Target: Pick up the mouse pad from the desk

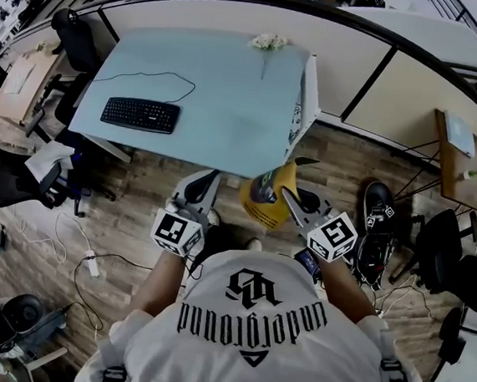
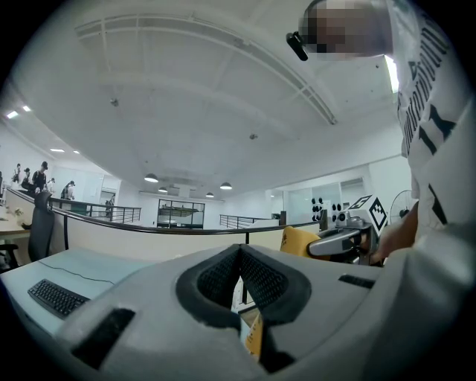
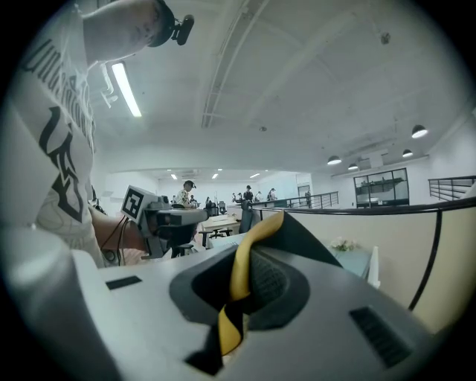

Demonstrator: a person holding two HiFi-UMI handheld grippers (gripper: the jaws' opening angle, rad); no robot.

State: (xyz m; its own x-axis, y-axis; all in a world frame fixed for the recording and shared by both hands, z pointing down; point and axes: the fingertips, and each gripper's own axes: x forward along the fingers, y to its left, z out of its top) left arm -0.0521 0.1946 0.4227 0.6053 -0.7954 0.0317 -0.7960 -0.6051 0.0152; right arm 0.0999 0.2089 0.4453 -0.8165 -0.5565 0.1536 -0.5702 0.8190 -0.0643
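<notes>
The mouse pad (image 1: 268, 194), yellow on top and black underneath, hangs bent in the air below the desk's near right corner. My right gripper (image 1: 291, 199) is shut on its edge; in the right gripper view the yellow-and-black edge (image 3: 239, 277) runs between the dark pads (image 3: 271, 286). My left gripper (image 1: 200, 184) is just left of the pad, apart from it, shut with nothing in it. From the left gripper view the pad (image 2: 300, 239) shows as a yellow patch beside the right gripper (image 2: 338, 242). The light-blue desk (image 1: 214, 91) lies ahead.
A black keyboard (image 1: 140, 114) with its cable lies on the desk's left part, and small white flowers (image 1: 269, 42) sit at its far edge. A white panel (image 1: 309, 90) stands at the desk's right side. Black shoes (image 1: 375, 228) and office chairs (image 1: 73, 36) stand on the wooden floor.
</notes>
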